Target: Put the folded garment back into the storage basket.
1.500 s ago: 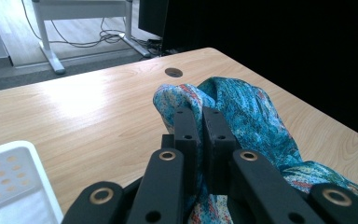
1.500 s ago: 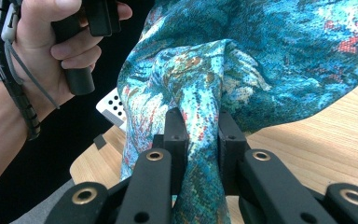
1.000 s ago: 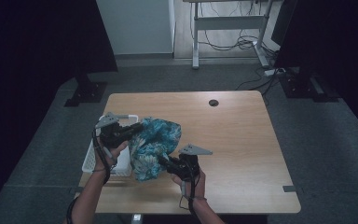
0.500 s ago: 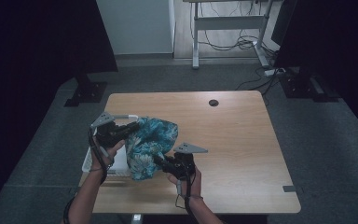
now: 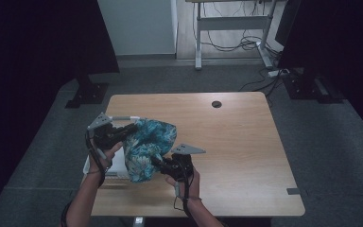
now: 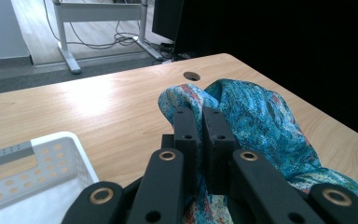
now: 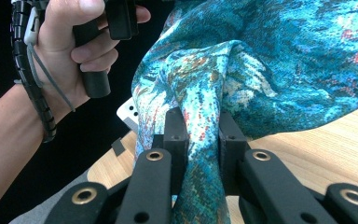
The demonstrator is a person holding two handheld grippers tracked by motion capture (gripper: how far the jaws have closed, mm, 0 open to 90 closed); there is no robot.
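A teal patterned cloth (image 5: 147, 146) with red flecks hangs bunched between both grippers above the table's left front. My left gripper (image 5: 131, 128) is shut on the cloth's upper left edge; its jaws pinch a fold of the cloth (image 6: 242, 112) in the left gripper view. Lower and to the right, my right gripper (image 5: 155, 161) is shut on a thicker bundle of the cloth (image 7: 200, 116), which fills the gap between its jaws. The other hand (image 7: 70, 42) and its gripper handle appear at the upper left of the right gripper view.
A white perforated basket (image 5: 118, 163) stands at the table's left front edge, partly under the cloth; its rim (image 6: 51, 144) is close below my left gripper. The wooden table (image 5: 236, 142) has a round cable hole (image 5: 216, 104) at the back. Black screens and a desk frame stand beyond.
Both hands shifted slightly, lifting and gathering the cloth a little to the right over the basket. Both grips have stayed shut on it.
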